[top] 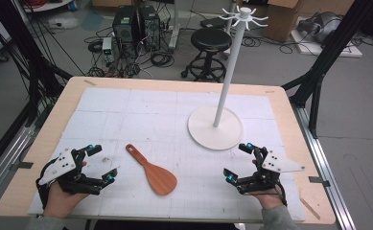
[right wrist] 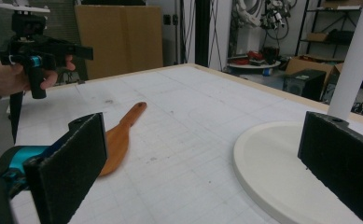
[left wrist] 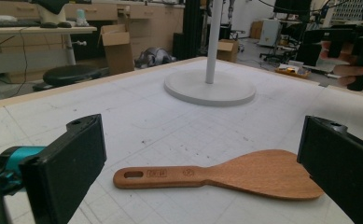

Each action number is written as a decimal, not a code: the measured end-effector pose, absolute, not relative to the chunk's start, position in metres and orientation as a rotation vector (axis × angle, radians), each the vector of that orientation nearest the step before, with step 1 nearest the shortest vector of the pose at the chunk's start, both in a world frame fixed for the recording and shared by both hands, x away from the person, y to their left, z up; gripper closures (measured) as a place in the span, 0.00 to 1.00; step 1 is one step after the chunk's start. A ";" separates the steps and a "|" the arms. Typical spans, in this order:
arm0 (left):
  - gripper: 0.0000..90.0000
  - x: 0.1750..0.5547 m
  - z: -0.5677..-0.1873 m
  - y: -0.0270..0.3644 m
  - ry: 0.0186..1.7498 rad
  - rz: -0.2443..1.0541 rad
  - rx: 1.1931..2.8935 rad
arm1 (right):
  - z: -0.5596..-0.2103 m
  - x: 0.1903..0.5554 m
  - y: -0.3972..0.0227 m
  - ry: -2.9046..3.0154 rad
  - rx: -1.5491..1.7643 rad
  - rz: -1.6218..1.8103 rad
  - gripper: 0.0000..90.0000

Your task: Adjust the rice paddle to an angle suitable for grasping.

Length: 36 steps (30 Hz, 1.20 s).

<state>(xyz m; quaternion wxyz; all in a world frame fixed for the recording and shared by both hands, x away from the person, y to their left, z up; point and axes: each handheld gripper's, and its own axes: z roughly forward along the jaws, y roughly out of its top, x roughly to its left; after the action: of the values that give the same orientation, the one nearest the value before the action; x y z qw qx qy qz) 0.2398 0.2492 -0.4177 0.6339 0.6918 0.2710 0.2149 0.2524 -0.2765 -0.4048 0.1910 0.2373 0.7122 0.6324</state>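
Observation:
A wooden spatula [top: 150, 170] lies flat on the white mat near the front middle, handle pointing back-left. In the left gripper view the spatula [left wrist: 226, 174] rests just beyond the wide-spread jaws. My left gripper [top: 101, 163] hovers open at the front left, nothing between its jaws. My right gripper [top: 238, 162] is open at the front right, beside the round base of the white stand [top: 216, 127]. From the right gripper view the spatula [right wrist: 120, 135] shows past the left jaw, and the stand base [right wrist: 272, 163] lies between the jaws farther off.
The stand's tall white pole [top: 230, 72] rises to a hooked crown [top: 244, 15]. The white gridded mat [top: 126, 115] covers a wooden table [top: 40, 143]. A black stool [top: 211, 43], computer towers and cables sit on the floor behind.

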 end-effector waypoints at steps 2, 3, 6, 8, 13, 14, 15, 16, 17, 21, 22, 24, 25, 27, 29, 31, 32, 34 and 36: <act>0.02 0.240 -0.418 0.249 0.615 0.493 1.585 | -0.405 0.252 -0.276 2.006 0.669 1.772 0.00; 0.02 0.240 -0.418 0.249 0.612 0.498 1.590 | -0.405 0.252 -0.276 2.006 0.670 1.770 0.00; 0.02 0.240 -0.418 0.248 0.604 0.502 1.599 | -0.405 0.253 -0.276 2.009 0.674 1.766 0.00; 0.02 0.240 -0.419 0.247 0.594 0.506 1.625 | -0.407 0.254 -0.276 2.021 0.702 1.753 0.00; 0.15 0.239 -0.417 0.248 0.582 0.502 1.640 | -0.407 0.255 -0.276 2.023 0.700 1.748 0.00; 0.19 0.238 -0.416 0.249 0.579 0.500 1.635 | -0.407 0.255 -0.276 2.024 0.700 1.744 0.00; 0.24 0.238 -0.416 0.249 0.579 0.500 1.635 | -0.407 0.254 -0.276 2.031 0.705 1.743 0.00; 0.31 0.236 -0.414 0.250 0.561 0.506 1.635 | -0.408 0.255 -0.275 2.030 0.708 1.741 0.00; 0.35 0.236 -0.414 0.251 0.556 0.510 1.633 | -0.408 0.255 -0.275 2.032 0.707 1.738 0.00; 0.56 0.233 -0.414 0.252 0.575 0.511 1.641 | -0.408 0.255 -0.275 2.032 0.709 1.734 0.00; 0.63 0.233 -0.414 0.252 0.582 0.515 1.646 | -0.408 0.255 -0.275 2.036 0.708 1.732 0.00; 0.83 0.231 -0.412 0.252 0.597 0.518 1.666 | -0.408 0.255 -0.275 2.040 0.714 1.732 0.00; 0.91 0.230 -0.411 0.253 0.594 0.533 1.671 | -0.408 0.255 -0.275 2.043 0.712 1.732 0.00; 0.99 0.229 -0.409 0.252 0.578 0.553 1.670 | -0.409 0.255 -0.274 2.052 0.710 1.726 0.00; 1.00 0.229 -0.409 0.252 0.579 0.546 1.679 | -0.409 0.255 -0.274 2.060 0.712 1.722 0.00; 1.00 0.230 -0.410 0.251 0.582 0.539 1.697 | -0.409 0.256 -0.273 2.059 0.704 1.722 0.00; 1.00 0.231 -0.411 0.250 0.587 0.532 1.704 | -0.409 0.256 -0.274 2.060 0.702 1.721 0.00; 1.00 0.231 -0.412 0.249 0.588 0.524 1.712 | -0.409 0.255 -0.274 2.061 0.710 1.722 0.00; 1.00 0.234 -0.415 0.248 0.608 0.522 1.741 | -0.409 0.256 -0.274 2.059 0.705 1.722 0.00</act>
<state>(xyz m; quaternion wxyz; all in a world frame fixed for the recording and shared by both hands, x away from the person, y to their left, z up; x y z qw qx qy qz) 0.2343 0.2476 -0.4151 0.5749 0.7433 0.2595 0.2229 0.2559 -0.2735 -0.4093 0.1823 0.2499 0.7295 0.6100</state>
